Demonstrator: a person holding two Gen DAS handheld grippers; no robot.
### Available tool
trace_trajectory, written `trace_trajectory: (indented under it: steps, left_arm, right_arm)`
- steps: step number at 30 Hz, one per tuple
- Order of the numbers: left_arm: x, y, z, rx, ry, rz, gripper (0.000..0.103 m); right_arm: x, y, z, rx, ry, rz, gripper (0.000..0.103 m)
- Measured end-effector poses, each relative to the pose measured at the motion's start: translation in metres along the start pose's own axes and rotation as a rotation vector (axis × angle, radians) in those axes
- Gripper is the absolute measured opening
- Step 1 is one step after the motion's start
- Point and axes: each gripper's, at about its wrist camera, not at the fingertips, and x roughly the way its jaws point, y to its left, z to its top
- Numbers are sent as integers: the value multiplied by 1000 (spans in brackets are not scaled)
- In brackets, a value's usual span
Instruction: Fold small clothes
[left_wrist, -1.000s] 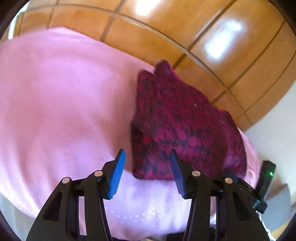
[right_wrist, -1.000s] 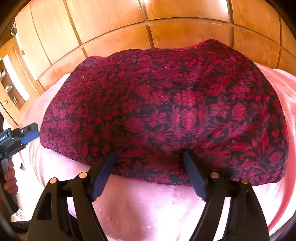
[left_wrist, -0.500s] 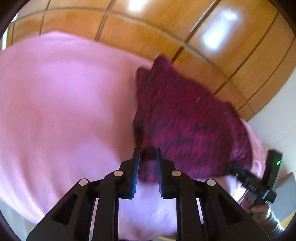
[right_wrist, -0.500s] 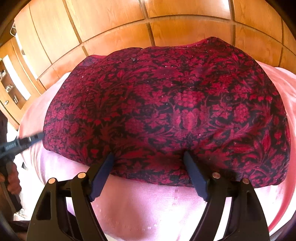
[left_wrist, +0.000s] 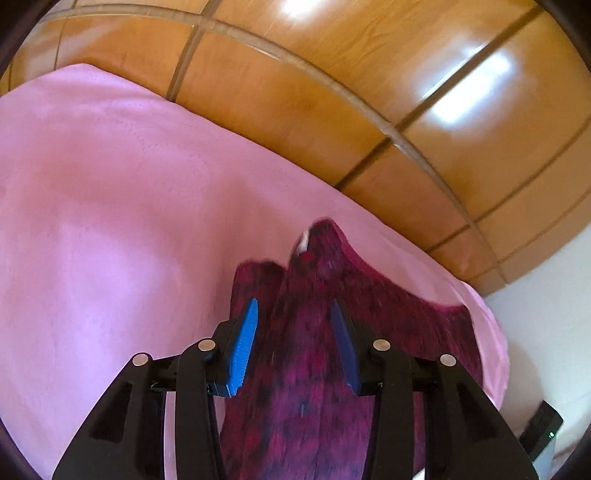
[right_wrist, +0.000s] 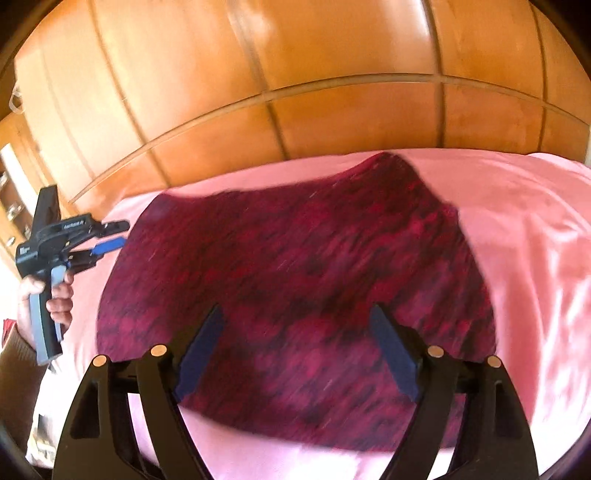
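Your left gripper (left_wrist: 293, 343) jaws have just been opening, part-spread astride the red patterned garment (right_wrist: 295, 295) without pinching it; your right gripper (right_wrist: 295, 354) gapes wide, empty, above it. The garment lies on the pink bed (left_wrist: 110, 221). Close carelessly and you may bunch several layers.

A home bedroom: a bed under a pink sheet (left_wrist: 110, 206) stands against glossy wooden wardrobe panels (right_wrist: 332, 55).
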Motion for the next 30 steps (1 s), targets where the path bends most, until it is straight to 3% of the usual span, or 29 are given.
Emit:
trace_trajectory:
  steps: [5,10,12,14,16,19,24,30]
  left_arm:
    - [51,3,14,-23,57,195,39]
    - [73,18,13,-56,46,213,44]
    - [71,12,12,-21,33,238,45]
    - [66,0,10,29,14,288,51]
    - [52,-7,9,47,-15,299,51]
    - [17,-30,-1,126,-120,323,51]
    - [-33,-61,-36,230,-216,275,51]
    - [-56,-80,-79,309,-231,261,58]
  right_arm:
    - [42,-26,33,1,35,-63,81]
    - [80,-56,48,39,80,-92,78]
    - [83,-56,46,16,65,-98,79]
    - [82,-57,43,9,51,-101,79]
    - [80,-58,40,15,41,-93,79]
    - [77,-51,36,8,33,-106,79]
    - [66,-46,33,6,28,-110,80]
    - [49,-39,35,26,21,-86,84]
